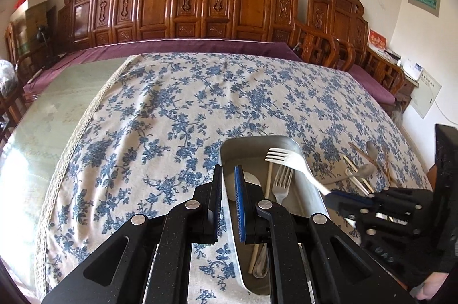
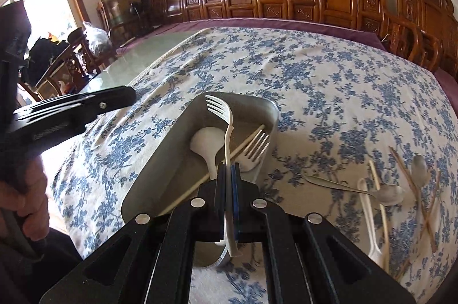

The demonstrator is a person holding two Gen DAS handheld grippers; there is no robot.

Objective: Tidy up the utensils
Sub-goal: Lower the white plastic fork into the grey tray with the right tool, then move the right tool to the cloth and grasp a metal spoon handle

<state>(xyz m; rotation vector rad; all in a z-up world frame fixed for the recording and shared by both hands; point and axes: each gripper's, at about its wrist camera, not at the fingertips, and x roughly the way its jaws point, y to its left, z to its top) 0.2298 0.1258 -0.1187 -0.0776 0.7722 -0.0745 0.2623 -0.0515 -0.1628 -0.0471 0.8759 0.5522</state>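
White plastic fork [image 2: 226, 129] — slim, curved, tines forward — is being carried handle-first in the right gripper [image 2: 228, 175], whose jaws are closing tight on its shaft. It is hanging over the rectangular metal tray [image 2: 266, 106], above the white plastic spoon [image 2: 206, 143], pale chopstick [image 2: 246, 145] and second fork [image 2: 254, 149] lying inside. Step in hand, judged: depositing this fork; the next move calls for lowering it into the tray, then releasing. Right of the tray, loose metal spoons [image 2: 392, 193] and wooden chopsticks [image 2: 412, 183] are waiting on the blue-flowered tablecloth [image 2: 315, 74]. The left gripper [image 1: 228, 189] — jaws narrow, holding nothing — is hovering at the tray's left wall.
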